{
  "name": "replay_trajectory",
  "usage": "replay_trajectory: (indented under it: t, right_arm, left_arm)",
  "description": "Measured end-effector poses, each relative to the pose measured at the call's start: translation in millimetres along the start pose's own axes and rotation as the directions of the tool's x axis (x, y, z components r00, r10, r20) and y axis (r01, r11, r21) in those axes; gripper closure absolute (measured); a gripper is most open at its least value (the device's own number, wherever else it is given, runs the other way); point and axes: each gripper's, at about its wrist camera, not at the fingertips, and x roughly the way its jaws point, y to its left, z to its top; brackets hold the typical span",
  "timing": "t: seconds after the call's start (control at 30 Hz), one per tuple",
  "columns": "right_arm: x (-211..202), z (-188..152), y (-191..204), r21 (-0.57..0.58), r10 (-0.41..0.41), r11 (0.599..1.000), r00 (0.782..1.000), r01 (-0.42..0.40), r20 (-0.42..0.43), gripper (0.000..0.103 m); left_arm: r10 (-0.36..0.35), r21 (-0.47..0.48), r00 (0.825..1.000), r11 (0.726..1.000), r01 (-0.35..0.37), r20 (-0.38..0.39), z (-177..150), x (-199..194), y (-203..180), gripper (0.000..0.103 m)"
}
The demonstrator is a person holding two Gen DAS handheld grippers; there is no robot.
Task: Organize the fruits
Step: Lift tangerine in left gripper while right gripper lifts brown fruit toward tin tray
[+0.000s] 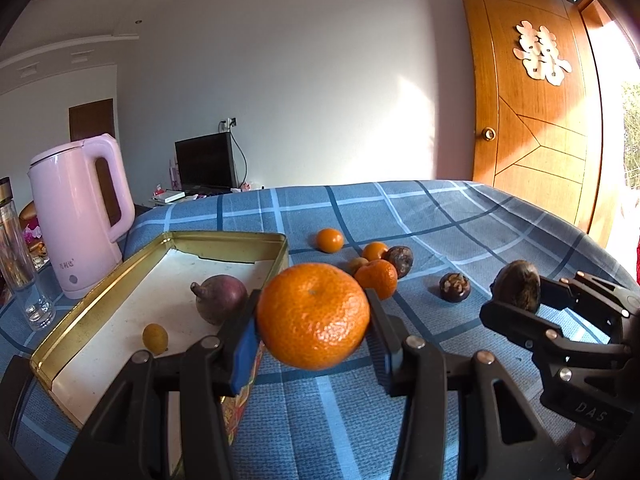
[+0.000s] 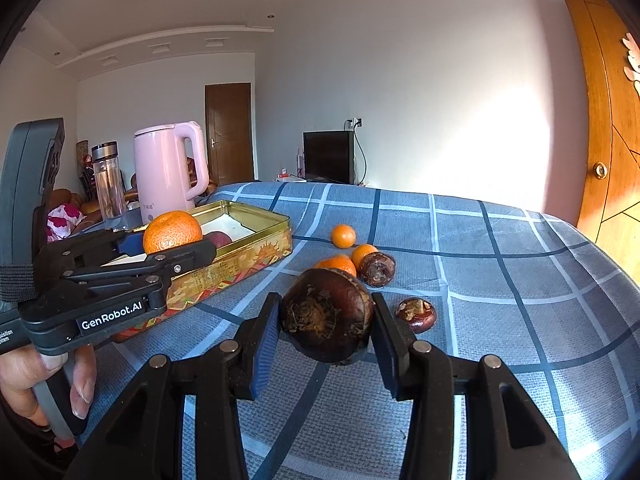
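1. Your left gripper [image 1: 312, 316] is clamped on the big orange [image 1: 313, 316], held in the air just beside the tin's [image 1: 224, 240] near corner, probably lined up to drop in.
2. Your right gripper [image 2: 326, 320] is squeezing a dark brown fruit [image 2: 327, 316], lifted off the worktop [image 2: 520, 280].
3. The tin already holds a purple fruit [image 1: 220, 298] and a small yellow one [image 1: 155, 338]; the loose fruits sit mid-worktop, so you've more trips to go.

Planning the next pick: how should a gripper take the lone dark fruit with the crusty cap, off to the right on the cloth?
Grip the dark fruit across its round belly, coming from above; its cap tilts upward, and the cloth around it is free.
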Motion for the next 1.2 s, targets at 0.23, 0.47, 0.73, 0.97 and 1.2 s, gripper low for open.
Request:
replay_trajectory:
  t: [0.23, 0.47, 0.73, 0.97, 1.2]
  right_arm:
    - [-3, -1, 1, -0.007, 0.0, 1.0, 1.0, 0.0, 0.017, 0.058]
    - [-7, -1, 3, -0.019, 0.007, 1.0, 0.999, -0.006, 0.045, 0.058]
    - [-12, -2, 8, -0.044, -0.001, 0.999, 0.998, 0.004, 0.067, 0.058]
    - [-14, -2, 9, -0.05, -0.009, 0.999, 0.997, 0.013, 0.072, 0.058]
    - [-18, 4, 10, -0.057, -0.01, 0.998, 0.996, 0.015, 0.087, 0.058]
  left_arm:
    - [0.006, 0.007, 1.0, 1.0, -0.006, 0.016, 0, -4, -2, 0.054]
    - [0.011, 0.019, 0.999, 1.0, -0.012, 0.032, 0, -7, -4, 0.054]
    - [0.017, 0.033, 0.999, 0.999, -0.019, 0.044, 0, -11, -6, 0.054]
    - [0.024, 0.044, 0.998, 0.999, -0.027, 0.06, 1, -17, -7, 0.054]
    - [0.032, 0.044, 0.997, 0.998, -0.036, 0.074, 3, -23, -5, 0.054]
